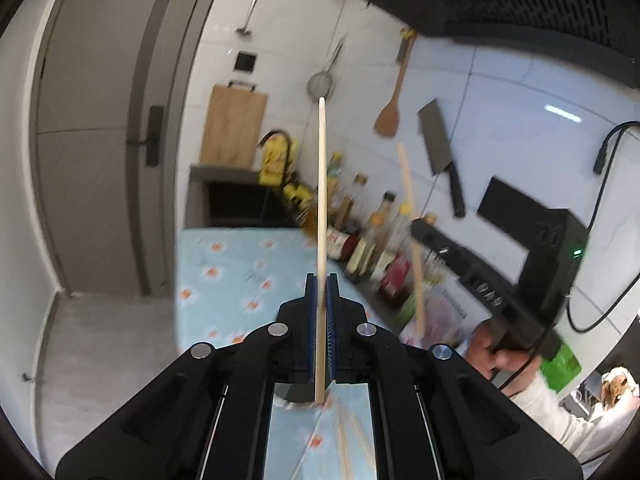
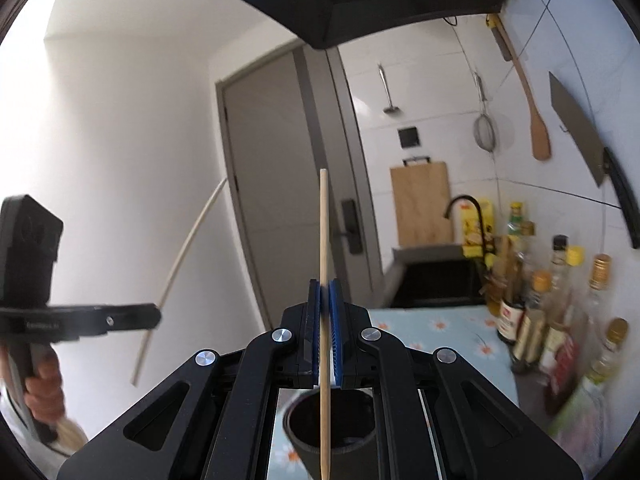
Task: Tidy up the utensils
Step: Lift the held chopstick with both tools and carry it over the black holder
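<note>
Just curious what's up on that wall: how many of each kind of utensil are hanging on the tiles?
Ladle: 1
Wire strainer: 1
Wooden spatula: 1
Cleaver: 1
Total: 4

One pale wooden chopstick [image 1: 322,208] stands upright; another [image 2: 324,288], apparently alike, over a dark cup [image 2: 332,432].
</note>
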Tool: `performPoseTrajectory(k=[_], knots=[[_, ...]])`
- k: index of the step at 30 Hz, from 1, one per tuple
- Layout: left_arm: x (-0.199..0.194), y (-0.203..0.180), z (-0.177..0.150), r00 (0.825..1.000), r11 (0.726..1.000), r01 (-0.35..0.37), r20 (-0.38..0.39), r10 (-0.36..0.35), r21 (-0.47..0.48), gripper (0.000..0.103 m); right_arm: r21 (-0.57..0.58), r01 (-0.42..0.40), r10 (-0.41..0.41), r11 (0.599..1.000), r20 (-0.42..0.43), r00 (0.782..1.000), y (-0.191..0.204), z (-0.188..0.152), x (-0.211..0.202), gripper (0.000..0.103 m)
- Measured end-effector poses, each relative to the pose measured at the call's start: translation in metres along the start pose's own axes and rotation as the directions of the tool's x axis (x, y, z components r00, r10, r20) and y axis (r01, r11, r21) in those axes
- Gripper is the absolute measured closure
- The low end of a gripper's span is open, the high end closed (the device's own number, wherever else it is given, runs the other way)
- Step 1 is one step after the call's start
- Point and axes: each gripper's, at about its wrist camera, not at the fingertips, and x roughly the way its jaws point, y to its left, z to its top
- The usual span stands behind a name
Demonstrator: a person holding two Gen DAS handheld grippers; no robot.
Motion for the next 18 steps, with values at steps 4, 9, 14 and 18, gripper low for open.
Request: performPoseTrajectory(k=[4,9,14,18], knots=[[0.023,-0.002,-0.005,0.998,0.999,0.043,0.057,-0.042,-0.016,0.098,0.039,-0.088,0.086,0.995,0.046,0.995,-0.015,-0.002,0.016,0.098],[0.059,0.013,-0.012,0.994,0.993,0.084,0.08,-0.078,-0.08,0.098,0.073,-0.147,0.142,0.986,0.066,0.988,-0.032,-0.011,0.042,0.098],[0.092,0.032,-0.021,0.991,0.985,0.12,0.083,-0.11,-0.127,0.098,0.092,-0.186,0.182,0.978,0.049,0.982,-0.044,-0.026,0.068,0.098],[0.114,0.041,-0.029,0.986,0.979,0.154,0.092,-0.142,-0.136,0.098,0.101,-0.196,0.194,0.975,0.037,0.98,-0.054,-0.04,0.083,0.098]])
